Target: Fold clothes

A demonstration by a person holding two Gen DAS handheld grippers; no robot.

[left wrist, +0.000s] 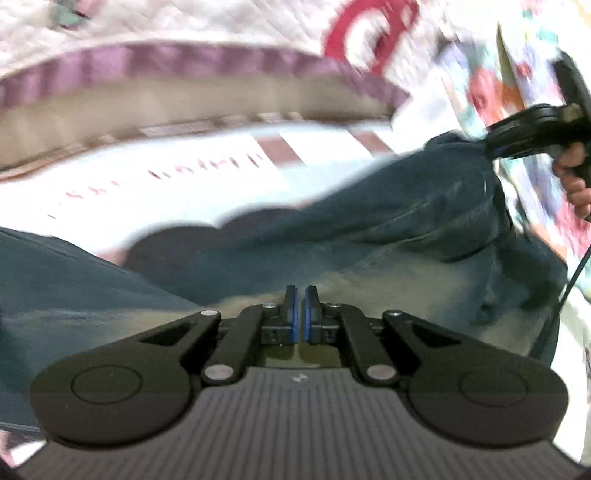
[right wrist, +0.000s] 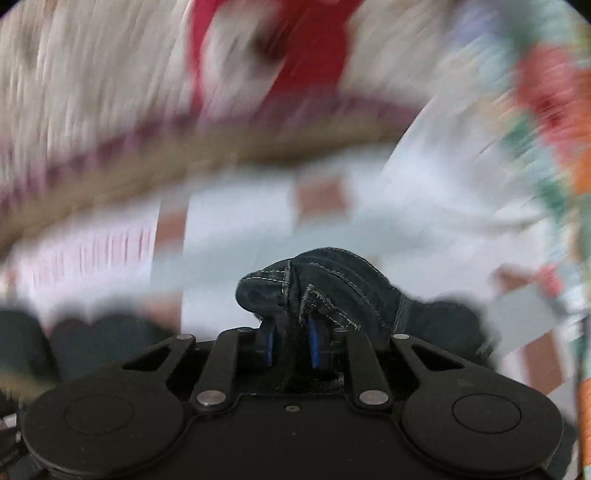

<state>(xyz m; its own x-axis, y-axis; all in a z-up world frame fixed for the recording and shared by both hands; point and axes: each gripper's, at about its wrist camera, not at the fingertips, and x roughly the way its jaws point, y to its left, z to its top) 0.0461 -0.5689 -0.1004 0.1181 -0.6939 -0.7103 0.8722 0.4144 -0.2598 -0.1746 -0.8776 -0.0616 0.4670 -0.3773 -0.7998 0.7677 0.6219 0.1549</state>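
White bedding with small red marks and brown squares covers the surface, and behind it a quilted cover with a purple border and a red shape is seen, all blurred. Flowered cloth hangs at the right side. Dark blue jeans lie across the bedding, close before the left gripper. Its blue pads are almost together, with only a narrow gap; whether cloth is between them I cannot tell. The right gripper is clenched on a bunched, stitched edge of the jeans, lifted above the bedding. From the left wrist view, a hand holds this tool at the far right.
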